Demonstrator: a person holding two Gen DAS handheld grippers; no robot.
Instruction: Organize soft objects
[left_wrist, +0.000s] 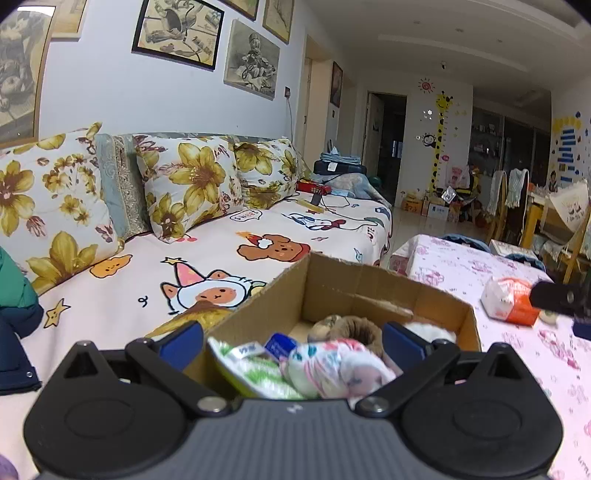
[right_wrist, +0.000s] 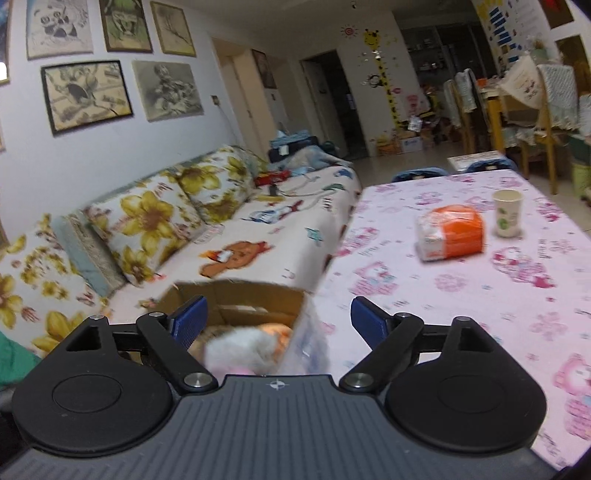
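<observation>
Box: cardboard box is holding several soft toys | Tongs: left tongs and right tongs are gaping wide over the box, gripping nothing | Left: orange tissue pack is sitting beyond the box on the counter, seemingly unpacked yet.

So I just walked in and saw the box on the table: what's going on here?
A person holding two grippers is tidying soft things into a brown cardboard box on the pink-patterned tablecloth. Both the left gripper and right gripper are open and hold nothing. A plush toy, a pastel soft bundle and green-white packets already lie inside. An orange-and-white tissue pack remains out on the table.
</observation>
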